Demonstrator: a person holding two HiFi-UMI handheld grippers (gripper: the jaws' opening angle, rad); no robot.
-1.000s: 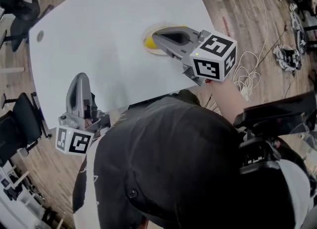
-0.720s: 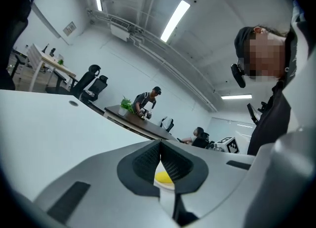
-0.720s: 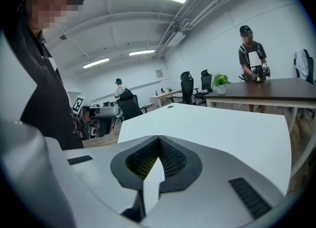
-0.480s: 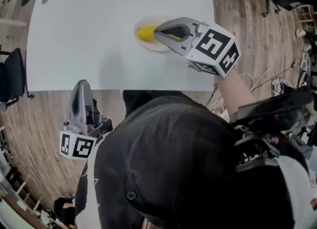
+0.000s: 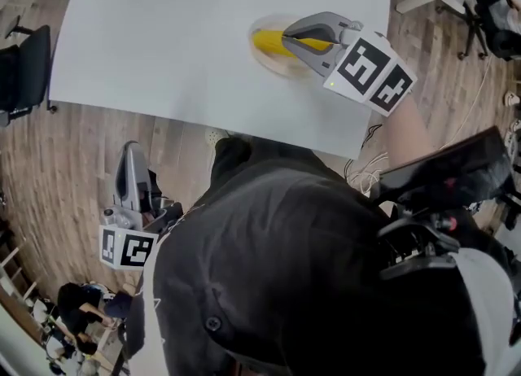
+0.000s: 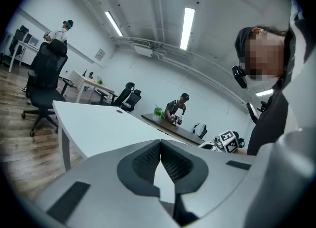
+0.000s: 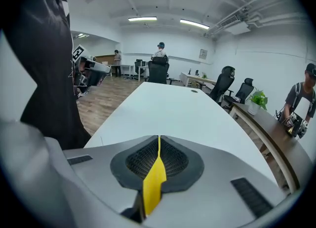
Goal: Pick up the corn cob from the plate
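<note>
Right gripper point(image 5: 286, 37): jaws closed together, gripping nothing, tips over the corn cob point(image 5: 265, 41). Cob lies on the plate point(image 5: 279, 65), upper centre, on the white table point(image 5: 163, 32). Left gripper point(image 5: 130, 150): lower left, jaws closed, empty.

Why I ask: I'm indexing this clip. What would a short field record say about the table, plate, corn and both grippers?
surface: white table
plate: on the table, toward the person's right
corn cob: yellow, lying on the plate
right gripper: jaws together, tips at the cob, not clamped on it; contact unclear
left gripper: jaws together, empty, off the table above the wood floor
task status: cob not yet picked up
</note>
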